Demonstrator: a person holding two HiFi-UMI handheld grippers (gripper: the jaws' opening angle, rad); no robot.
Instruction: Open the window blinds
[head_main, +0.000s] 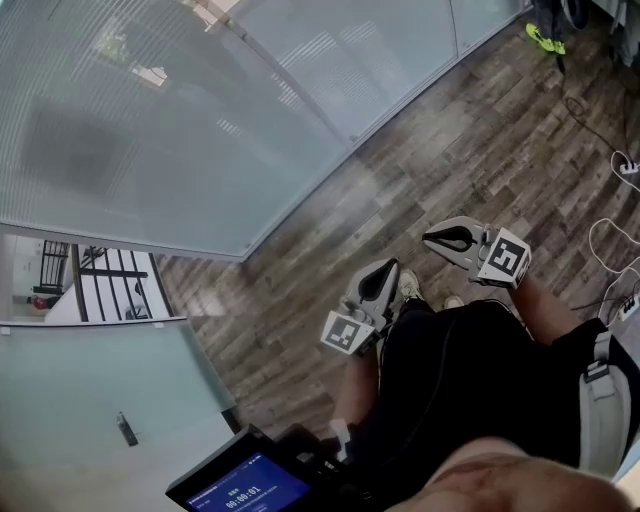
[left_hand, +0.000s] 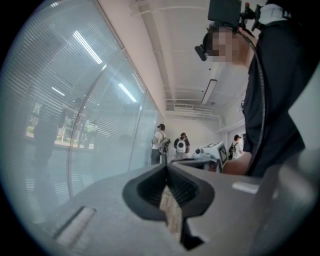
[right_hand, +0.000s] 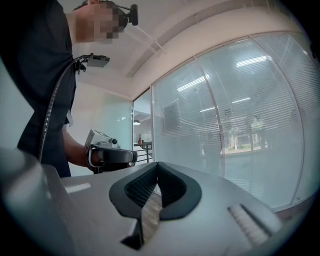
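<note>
Closed white slatted blinds (head_main: 150, 120) hang behind tall glass panes at the upper left of the head view. They also fill the left of the left gripper view as blinds (left_hand: 75, 125) and the right of the right gripper view as blinds (right_hand: 240, 130). My left gripper (head_main: 385, 272) and right gripper (head_main: 440, 240) are held level at waist height above the floor, well short of the glass. In its own view, the left gripper (left_hand: 167, 167) has its jaws together with nothing in them. The right gripper (right_hand: 157, 165) is likewise shut and empty.
Wood-plank floor (head_main: 450, 150) runs along the glass wall. White cables (head_main: 615, 235) lie at the right and a green object (head_main: 545, 40) at the top right. A doorway with a black railing (head_main: 100, 285) is at the left. Several people (left_hand: 170, 145) stand far down the room.
</note>
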